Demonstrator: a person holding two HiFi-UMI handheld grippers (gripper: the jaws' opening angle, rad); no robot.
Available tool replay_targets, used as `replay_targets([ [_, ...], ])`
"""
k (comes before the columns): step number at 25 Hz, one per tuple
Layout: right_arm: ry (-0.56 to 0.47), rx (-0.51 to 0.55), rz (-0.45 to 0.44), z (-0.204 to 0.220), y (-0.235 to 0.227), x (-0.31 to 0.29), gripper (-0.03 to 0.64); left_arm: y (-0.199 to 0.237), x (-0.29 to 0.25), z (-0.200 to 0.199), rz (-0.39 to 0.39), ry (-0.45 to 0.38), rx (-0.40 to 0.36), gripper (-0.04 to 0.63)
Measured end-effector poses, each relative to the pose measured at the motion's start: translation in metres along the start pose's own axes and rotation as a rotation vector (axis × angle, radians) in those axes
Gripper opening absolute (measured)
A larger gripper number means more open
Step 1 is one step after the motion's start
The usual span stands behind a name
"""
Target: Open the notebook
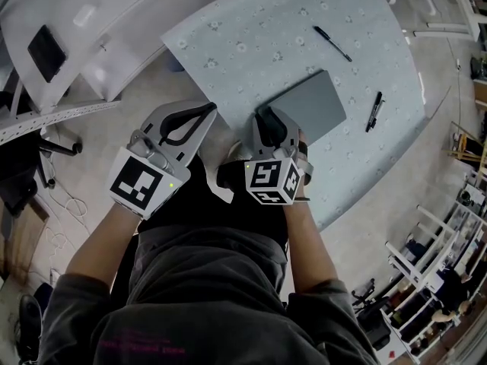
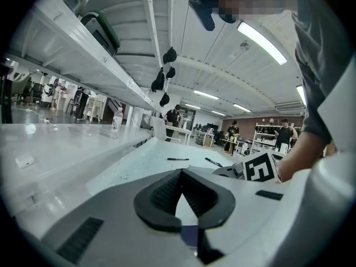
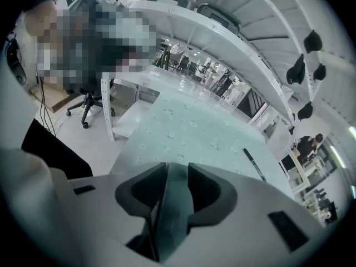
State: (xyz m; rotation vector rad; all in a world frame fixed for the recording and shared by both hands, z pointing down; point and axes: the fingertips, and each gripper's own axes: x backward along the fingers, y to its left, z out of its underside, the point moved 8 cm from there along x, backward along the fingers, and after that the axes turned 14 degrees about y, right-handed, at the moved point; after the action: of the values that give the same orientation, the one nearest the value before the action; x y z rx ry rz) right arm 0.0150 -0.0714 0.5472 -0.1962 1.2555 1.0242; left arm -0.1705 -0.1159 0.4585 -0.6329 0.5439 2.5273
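Note:
A grey notebook (image 1: 316, 101) lies closed on the pale blue patterned table (image 1: 251, 36). My right gripper (image 1: 264, 116) is at its near left corner, shut on the notebook's cover. In the right gripper view the grey cover (image 3: 172, 204) stands edge-on between the dark pads of that gripper (image 3: 173, 168). My left gripper (image 1: 207, 110) hovers just left of the table's near corner, off the notebook. Its tips meet with nothing between them in the left gripper view (image 2: 179, 172).
Two black pens lie on the table: one at the far side (image 1: 332, 43), one right of the notebook (image 1: 374, 111). A white shelf unit with a black device (image 1: 47, 52) stands to the left, with an office chair (image 1: 30, 158) beside it.

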Motion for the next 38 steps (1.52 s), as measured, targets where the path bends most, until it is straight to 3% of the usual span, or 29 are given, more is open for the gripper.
replay_targets([
  [24,0.008,-0.074,-0.095,0.000,-0.005,-0.003,0.047,0.004,0.002,0.000,-0.006,0.032,0.033,0.001],
  [38,-0.088,-0.133,-0.075,0.001,-0.016,0.020,0.017,-0.005,0.009,-0.010,-0.017,0.052,0.030,0.000],
])
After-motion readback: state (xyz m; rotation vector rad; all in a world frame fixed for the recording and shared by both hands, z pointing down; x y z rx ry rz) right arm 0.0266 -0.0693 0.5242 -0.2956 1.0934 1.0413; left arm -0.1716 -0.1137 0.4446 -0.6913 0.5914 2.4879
